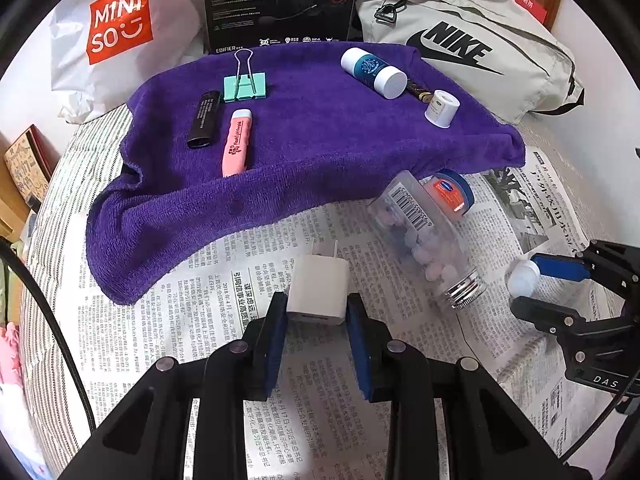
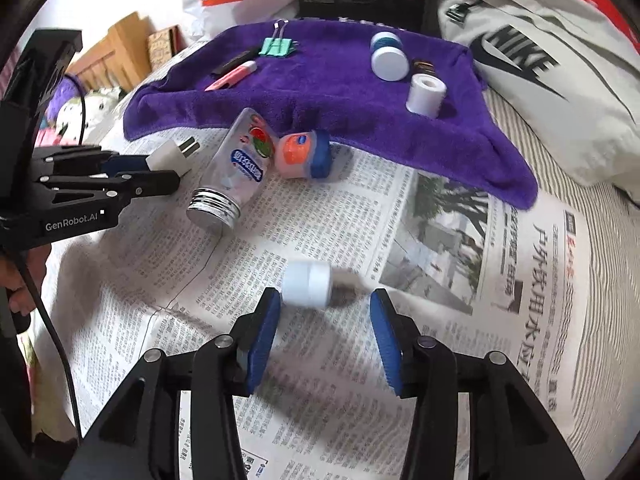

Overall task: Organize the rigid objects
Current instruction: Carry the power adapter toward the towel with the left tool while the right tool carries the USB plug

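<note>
Left gripper (image 1: 316, 312) clamped on a white charger (image 1: 318, 288) over the newspaper (image 1: 208, 312), right gripper (image 2: 325, 320) spread wide around a small white jar (image 2: 307, 284), with a clear bottle (image 2: 236, 168) and an orange-lidded tin (image 2: 304, 154) lying between them before the purple towel (image 1: 320, 136).

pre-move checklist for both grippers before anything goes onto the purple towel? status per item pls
1. Left gripper shut on the white charger plug: ok, both pads touch its sides.
2. Charger's prongs point away from the gripper: ok.
3. Right gripper grips the small white jar: not ok, jaws open, only one pad is near it.
4. White jar at rest: cannot tell, it is blurred.
5. Bare spot on the purple towel for a drop: ok, its middle is free.
6. Path past the pill bottle and the blue-lidded jar: cannot tell, both lie on the newspaper at the towel's edge.
</note>
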`<state>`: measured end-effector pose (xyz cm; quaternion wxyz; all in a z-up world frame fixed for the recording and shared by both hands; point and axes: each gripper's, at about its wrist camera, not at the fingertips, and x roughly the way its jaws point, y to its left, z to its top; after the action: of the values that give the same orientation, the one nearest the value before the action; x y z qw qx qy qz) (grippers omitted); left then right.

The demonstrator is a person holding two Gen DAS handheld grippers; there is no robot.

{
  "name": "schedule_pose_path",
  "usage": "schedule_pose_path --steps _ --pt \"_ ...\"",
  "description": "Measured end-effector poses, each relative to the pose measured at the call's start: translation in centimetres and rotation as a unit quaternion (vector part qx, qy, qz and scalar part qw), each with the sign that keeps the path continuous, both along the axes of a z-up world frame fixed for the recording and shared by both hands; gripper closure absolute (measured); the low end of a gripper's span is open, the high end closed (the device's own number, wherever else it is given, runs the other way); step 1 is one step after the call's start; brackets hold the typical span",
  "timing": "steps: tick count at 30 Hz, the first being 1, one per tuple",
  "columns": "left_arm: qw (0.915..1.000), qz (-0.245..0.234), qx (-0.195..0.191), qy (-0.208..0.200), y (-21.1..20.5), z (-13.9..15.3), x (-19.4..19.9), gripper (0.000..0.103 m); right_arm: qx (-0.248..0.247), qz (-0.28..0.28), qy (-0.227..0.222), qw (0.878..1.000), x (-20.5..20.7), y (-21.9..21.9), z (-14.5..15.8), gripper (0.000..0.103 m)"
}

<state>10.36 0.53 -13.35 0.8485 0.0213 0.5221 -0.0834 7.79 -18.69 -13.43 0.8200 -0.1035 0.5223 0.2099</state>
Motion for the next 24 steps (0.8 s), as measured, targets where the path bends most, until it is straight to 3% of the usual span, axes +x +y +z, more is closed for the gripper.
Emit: schedule_pose_path --steps 12,15,24 --pt "1.0 0.006 -0.006 -0.002 0.1 0.1 0.1 0.075 -0.007 -0.022 -0.017 1.0 0.9 1.7 -0.2 0.054" --pt "0.9999 0.011 -0.009 -0.008 0.2 0.1 0.2 0.076 -0.011 -0.018 -0.029 0.999 0.7 2.2 -0.1 0.067" --pt "0.9996 0.02 -0.02 -0.008 1.1 0.2 -0.2 0.076 0.011 -0.02 -0.013 1.0 0.6 0.1 0.7 0.067"
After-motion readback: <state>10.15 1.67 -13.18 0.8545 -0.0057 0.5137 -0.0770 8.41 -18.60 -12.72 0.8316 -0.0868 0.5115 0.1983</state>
